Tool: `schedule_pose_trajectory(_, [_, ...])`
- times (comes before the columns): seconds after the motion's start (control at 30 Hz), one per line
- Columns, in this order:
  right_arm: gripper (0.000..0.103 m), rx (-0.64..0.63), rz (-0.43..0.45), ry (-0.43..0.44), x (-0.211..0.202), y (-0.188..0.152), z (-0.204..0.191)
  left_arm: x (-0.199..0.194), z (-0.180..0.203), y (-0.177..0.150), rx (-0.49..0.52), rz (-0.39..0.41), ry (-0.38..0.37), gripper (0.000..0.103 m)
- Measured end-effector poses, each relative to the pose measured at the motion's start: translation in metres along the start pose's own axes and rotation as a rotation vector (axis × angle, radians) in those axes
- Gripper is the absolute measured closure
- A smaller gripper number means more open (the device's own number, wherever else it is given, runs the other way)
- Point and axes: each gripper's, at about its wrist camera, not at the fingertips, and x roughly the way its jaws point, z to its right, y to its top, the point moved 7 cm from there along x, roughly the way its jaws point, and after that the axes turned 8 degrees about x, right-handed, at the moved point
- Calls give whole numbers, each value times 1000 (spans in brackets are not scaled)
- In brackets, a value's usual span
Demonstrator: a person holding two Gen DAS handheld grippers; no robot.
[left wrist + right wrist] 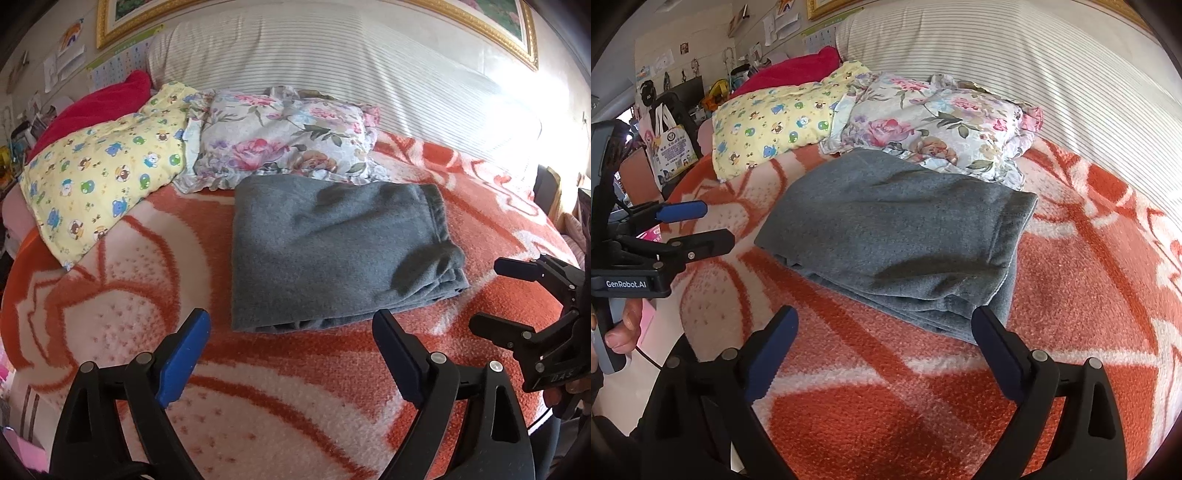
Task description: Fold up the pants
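Observation:
Grey fleece pants lie folded into a thick rectangle on the orange and white blanket; the same pants fill the middle of the right wrist view. My left gripper hovers just short of their near edge, open, with nothing between its blue pads. My right gripper is also open and empty, its right fingertip at the pants' near corner. Each gripper shows in the other's view: the right gripper at the right edge, the left gripper at the left with a hand on its handle.
A floral pillow and a yellow cartoon-print pillow lie just beyond the pants, with a red cushion behind. A striped bolster runs along the headboard. Cluttered furniture stands off the bed's left side.

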Motion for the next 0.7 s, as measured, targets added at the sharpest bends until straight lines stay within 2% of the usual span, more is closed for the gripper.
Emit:
schedule_pose_trajectory(0.1, [8,-4,-2,4,2,0,-4,0,-4,-1,-15,-2,21,13])
schedule_pose_trajectory(0.43, [7,-5,0,13,9,6,-14,2,-9,-2,-48,4,-2,12])
schedule_pose_trajectory(0.7, [7,14,9,18,13,15,-11,10,-15,1,-58,-7,10,12])
